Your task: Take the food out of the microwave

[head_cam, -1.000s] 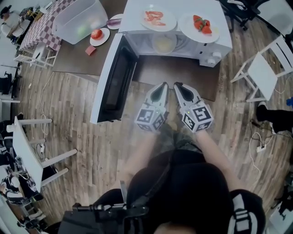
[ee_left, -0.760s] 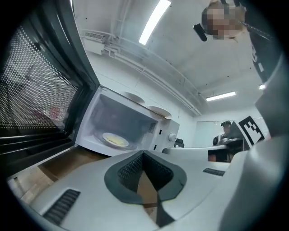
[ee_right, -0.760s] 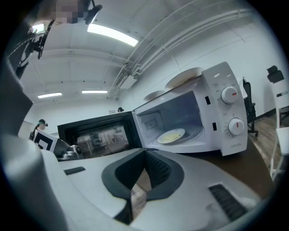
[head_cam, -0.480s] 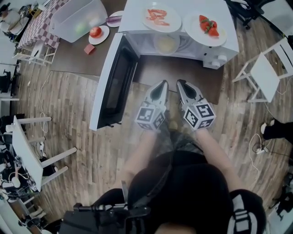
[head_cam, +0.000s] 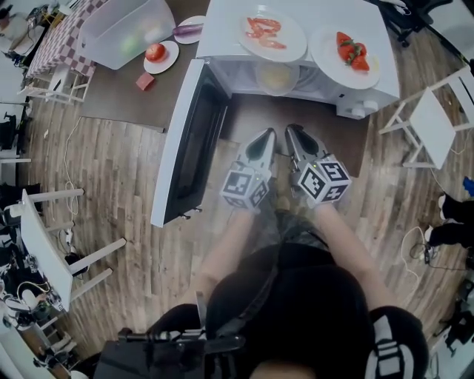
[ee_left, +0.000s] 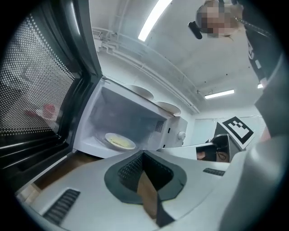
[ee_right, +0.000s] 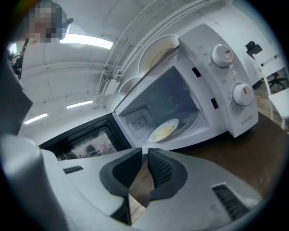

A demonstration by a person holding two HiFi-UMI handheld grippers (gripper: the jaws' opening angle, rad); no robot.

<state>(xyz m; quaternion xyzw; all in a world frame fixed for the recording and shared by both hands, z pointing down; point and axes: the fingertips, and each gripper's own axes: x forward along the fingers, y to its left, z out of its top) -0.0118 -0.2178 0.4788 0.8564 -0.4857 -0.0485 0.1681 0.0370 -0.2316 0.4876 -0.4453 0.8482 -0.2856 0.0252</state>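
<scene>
Left hand-held gripper (head_cam: 266, 137) is closed and empty; right hand-held gripper (head_cam: 292, 133) is opening, nothing between its jaws. Plate of food (head_cam: 276, 76) sits inside the open microwave (head_cam: 222, 22) on the counter (head_cam: 248, 115).

No word or number can be read with certainty. In the right gripper view the microwave's control panel (ee_right: 228, 76) carries a small grey brand mark (ee_right: 247, 121) below its lower knob (ee_right: 242, 94), too blurred to spell out. The left marker cube (head_cam: 244, 186) and the right marker cube (head_cam: 321, 180) bear black-and-white square patterns, not letters. White print on the person's dark sleeve (head_cam: 389, 344) is illegible.
</scene>
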